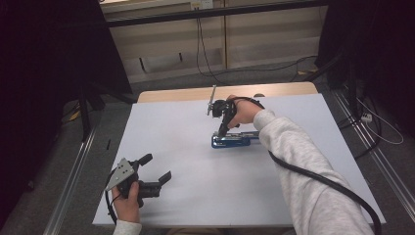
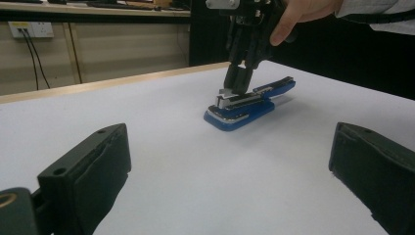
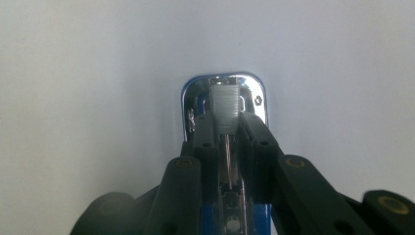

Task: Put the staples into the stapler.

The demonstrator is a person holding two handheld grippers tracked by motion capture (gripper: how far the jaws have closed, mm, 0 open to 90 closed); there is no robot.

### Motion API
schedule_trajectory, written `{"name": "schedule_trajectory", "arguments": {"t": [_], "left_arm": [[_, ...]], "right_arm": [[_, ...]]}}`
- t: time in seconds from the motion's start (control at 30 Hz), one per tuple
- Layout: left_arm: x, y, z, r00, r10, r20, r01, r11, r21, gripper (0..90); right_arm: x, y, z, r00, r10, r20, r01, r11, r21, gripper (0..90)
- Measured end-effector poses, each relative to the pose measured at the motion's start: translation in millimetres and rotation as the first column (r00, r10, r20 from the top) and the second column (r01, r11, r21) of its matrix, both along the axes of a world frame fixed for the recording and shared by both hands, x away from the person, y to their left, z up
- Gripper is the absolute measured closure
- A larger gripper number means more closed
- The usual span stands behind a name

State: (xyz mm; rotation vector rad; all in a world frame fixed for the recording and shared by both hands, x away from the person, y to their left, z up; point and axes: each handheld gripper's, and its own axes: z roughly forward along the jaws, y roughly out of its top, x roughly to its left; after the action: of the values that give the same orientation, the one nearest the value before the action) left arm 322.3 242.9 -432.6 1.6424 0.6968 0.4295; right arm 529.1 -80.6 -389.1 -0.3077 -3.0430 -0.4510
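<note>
A blue stapler (image 1: pixel 236 141) with a chrome front lies past the middle of the white table (image 1: pixel 181 196). My right gripper (image 1: pixel 222 131) points down onto its front end. In the right gripper view the two jaws (image 3: pixel 226 122) sit close together on a ribbed silver strip of staples (image 3: pixel 225 105) over the stapler's chrome nose (image 3: pixel 257 100). The left gripper view shows that same gripper (image 2: pixel 236 88) standing on the stapler (image 2: pixel 244 111), a hand above it. My left gripper (image 1: pixel 156 167) rests near the front left edge, jaws wide apart (image 2: pixel 227 176) with nothing between them.
A thick black cable (image 1: pixel 323 183) trails from the right gripper along the grey sleeve. The table's wooden far edge (image 1: pixel 186 93) faces a wall with hanging cords. Black stands flank the table on both sides.
</note>
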Motion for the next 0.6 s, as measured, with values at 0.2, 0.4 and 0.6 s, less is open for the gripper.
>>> {"name": "schedule_trajectory", "arguments": {"t": [0.2, 0.4, 0.6], "left_arm": [[0.6, -0.3, -0.2, 1.0000, -0.005, 0.001, 0.005, 1.0000, 0.004, 1.9], [0.6, -0.7, -0.4, 1.0000, -0.006, -0.001, 0.006, 1.0000, 0.003, 1.9], [0.6, -0.6, -0.4, 1.0000, -0.006, -0.001, 0.006, 1.0000, 0.004, 1.9]], "right_arm": [[0.9, -0.3, -1.6, 1.0000, 0.000, -0.007, 0.000, 1.000, -0.005, 78.3], [1.1, 0.2, -2.6, 1.0000, 0.002, -0.009, -0.002, 1.000, -0.007, 78.3], [1.1, 1.6, -3.0, 0.9999, 0.006, -0.008, -0.006, 1.000, -0.005, 78.3]]}}
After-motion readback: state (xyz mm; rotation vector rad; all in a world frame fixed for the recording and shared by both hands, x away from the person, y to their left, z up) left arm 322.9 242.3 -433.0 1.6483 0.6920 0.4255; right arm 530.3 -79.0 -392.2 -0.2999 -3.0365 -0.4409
